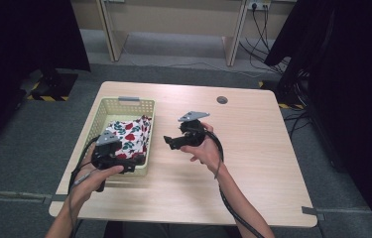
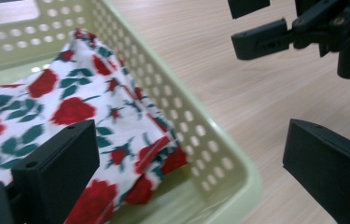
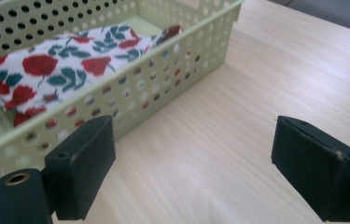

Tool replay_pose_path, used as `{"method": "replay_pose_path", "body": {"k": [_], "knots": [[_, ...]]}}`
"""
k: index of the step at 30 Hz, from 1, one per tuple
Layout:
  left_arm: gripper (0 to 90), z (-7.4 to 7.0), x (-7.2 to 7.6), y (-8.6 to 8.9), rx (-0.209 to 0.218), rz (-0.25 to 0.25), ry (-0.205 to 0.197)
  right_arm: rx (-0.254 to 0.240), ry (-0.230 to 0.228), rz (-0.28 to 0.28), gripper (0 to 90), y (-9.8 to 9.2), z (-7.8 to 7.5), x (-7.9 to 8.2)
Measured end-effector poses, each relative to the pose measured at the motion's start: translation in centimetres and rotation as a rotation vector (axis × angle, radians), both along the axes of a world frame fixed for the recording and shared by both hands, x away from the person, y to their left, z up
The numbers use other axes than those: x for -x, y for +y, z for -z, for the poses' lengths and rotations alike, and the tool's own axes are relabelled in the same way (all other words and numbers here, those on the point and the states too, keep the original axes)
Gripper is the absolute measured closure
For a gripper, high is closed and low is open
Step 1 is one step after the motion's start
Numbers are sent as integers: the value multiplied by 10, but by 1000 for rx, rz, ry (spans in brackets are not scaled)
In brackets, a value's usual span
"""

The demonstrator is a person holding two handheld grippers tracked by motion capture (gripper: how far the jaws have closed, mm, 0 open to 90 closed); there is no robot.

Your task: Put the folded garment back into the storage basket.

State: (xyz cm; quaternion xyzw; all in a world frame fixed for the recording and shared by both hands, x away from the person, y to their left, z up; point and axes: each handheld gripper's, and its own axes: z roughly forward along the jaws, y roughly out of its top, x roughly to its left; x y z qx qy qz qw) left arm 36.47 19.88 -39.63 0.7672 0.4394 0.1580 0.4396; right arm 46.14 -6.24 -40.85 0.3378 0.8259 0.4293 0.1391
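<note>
A pale green perforated basket stands on the left of the wooden table. Inside it lies a folded white cloth with red flowers and green leaves. My left gripper hovers over the basket's near right corner; in the left gripper view its jaws stand wide apart astride the basket's rim, with the cloth beside the left jaw and nothing gripped. My right gripper is just right of the basket, pointing toward it. Its jaws are open over bare wood, facing the basket's wall and the cloth.
The table has bare wood to the right of the basket and a round cable hole near its far edge. Dark curtains hang at both sides. The right gripper appears at the top right of the left gripper view.
</note>
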Motion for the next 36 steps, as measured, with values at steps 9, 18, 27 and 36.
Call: {"method": "replay_pose_path", "body": {"k": [9, 18, 27, 36], "knots": [[32, 2, 3, -39, -12, 81, -1, -15, 9, 25, 140, -41, 11, 19], [32, 8, 11, -65, -16, 128, 1, -26, 0, 64, 140, -79, 15, 33], [33, 19, 23, -91, -49, 173, -7, -46, -7, 85, 140, -107, 20, 52], [35, 36, 33, -103, -64, 192, -10, -38, 20, 126, 139, -135, 31, 70]]}}
